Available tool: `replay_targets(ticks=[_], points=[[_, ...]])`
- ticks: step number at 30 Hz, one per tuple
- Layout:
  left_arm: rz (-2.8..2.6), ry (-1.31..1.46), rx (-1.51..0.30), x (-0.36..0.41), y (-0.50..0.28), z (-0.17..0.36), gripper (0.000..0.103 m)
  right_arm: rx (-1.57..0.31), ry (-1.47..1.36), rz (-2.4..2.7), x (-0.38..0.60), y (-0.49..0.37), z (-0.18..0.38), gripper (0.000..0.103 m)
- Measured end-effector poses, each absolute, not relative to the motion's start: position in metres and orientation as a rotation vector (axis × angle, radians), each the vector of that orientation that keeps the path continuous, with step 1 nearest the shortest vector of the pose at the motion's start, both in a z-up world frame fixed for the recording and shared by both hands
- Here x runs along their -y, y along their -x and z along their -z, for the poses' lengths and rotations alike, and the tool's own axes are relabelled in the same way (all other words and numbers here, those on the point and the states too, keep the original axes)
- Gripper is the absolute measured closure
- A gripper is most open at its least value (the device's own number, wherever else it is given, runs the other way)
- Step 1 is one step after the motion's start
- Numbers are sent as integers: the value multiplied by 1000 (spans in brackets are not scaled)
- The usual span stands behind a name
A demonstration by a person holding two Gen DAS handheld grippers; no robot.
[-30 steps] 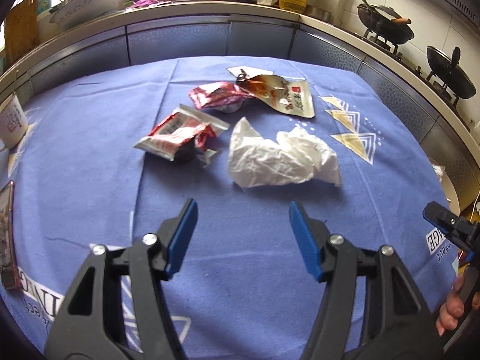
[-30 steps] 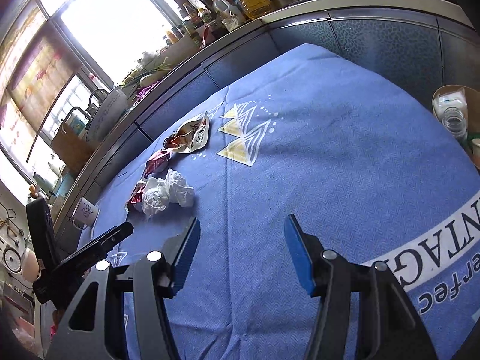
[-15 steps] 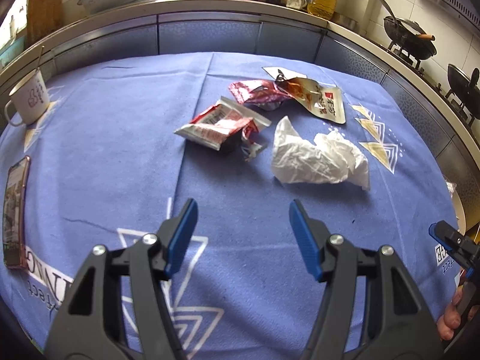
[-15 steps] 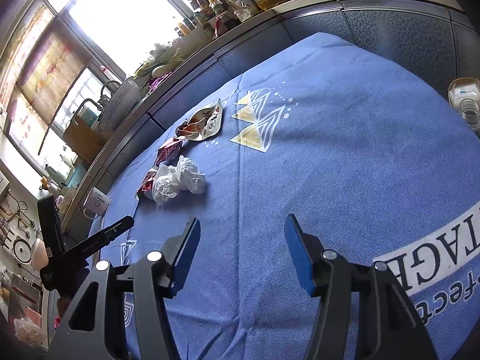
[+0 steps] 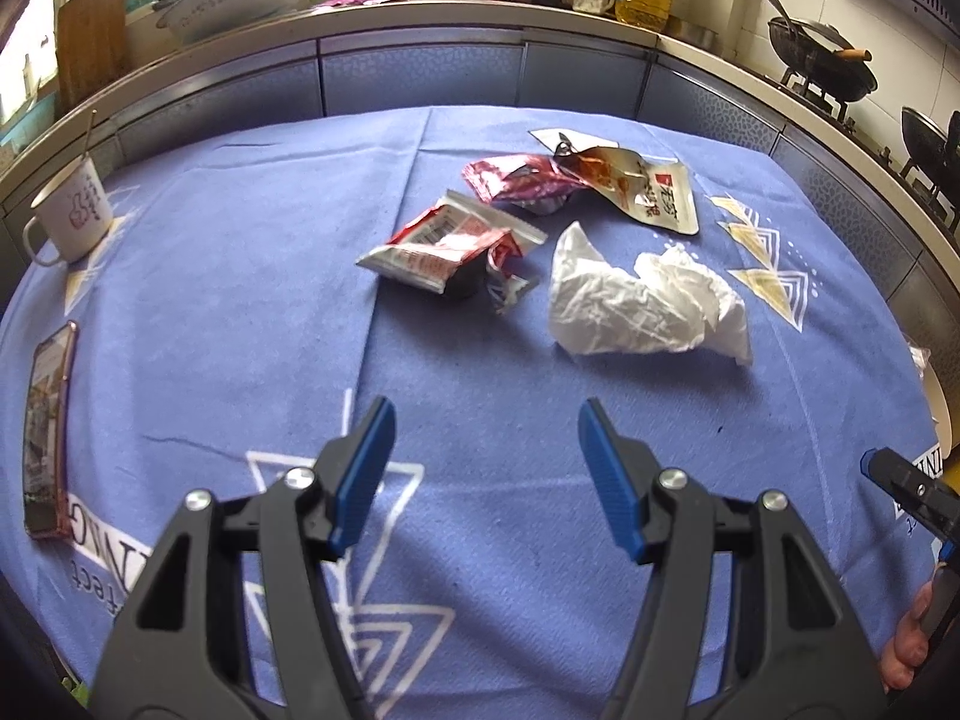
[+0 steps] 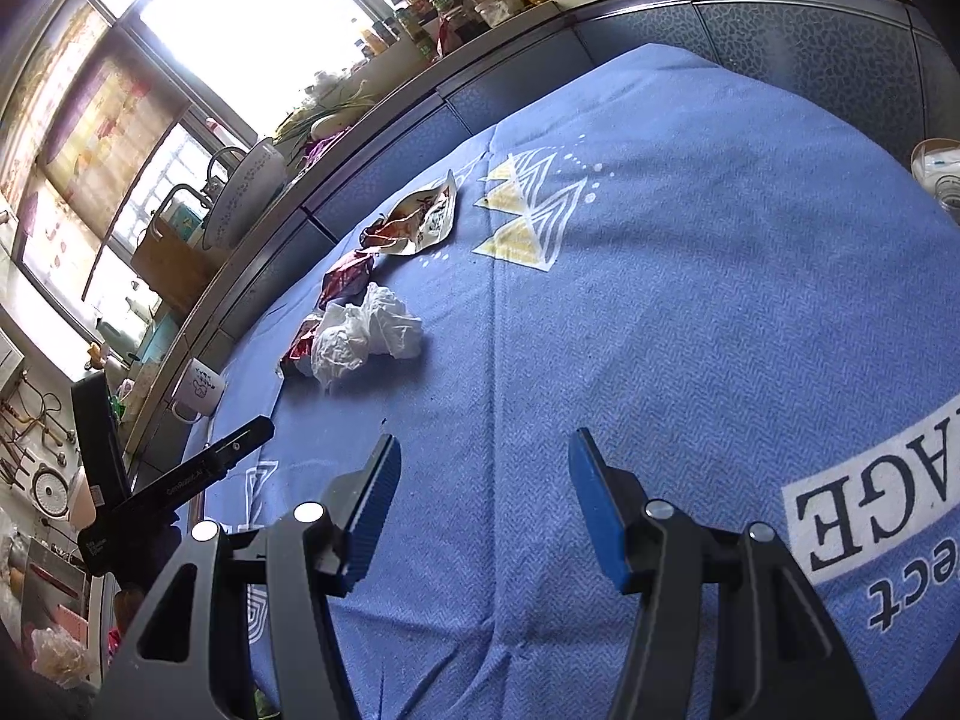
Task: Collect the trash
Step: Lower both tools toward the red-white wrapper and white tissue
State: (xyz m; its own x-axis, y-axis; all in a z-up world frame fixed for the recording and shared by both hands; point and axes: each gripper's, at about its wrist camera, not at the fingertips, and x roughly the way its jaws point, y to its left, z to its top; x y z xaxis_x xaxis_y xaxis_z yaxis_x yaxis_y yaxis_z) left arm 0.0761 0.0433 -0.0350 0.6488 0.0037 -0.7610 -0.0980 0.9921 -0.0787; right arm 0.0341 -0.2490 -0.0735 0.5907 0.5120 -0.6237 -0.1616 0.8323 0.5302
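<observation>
As view swings left over last second: left hand-held gripper [image 5: 486, 468] fingers apart, empty; crumpled tissue [image 5: 642, 306] now ahead-right, red wrapper [image 5: 450, 249] dead ahead. Right hand-held gripper [image 6: 480, 492] apart, empty. Nothing collected yet; wrapper likely first grab.

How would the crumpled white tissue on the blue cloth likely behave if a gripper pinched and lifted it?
The tissue looks thin and creased, so it would probably squash flat between the fingers rather than resist. It seems very light, so a nudge might slide it across the cloth. Its loose folds may droop or unfurl once lifted.
</observation>
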Motion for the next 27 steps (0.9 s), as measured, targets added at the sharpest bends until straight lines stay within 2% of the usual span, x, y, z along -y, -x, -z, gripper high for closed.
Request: replay_targets(ticks=[27], points=[[-165,83,-869,-45,-59,34,42,-877,-454,-465,243,-21,74,45]])
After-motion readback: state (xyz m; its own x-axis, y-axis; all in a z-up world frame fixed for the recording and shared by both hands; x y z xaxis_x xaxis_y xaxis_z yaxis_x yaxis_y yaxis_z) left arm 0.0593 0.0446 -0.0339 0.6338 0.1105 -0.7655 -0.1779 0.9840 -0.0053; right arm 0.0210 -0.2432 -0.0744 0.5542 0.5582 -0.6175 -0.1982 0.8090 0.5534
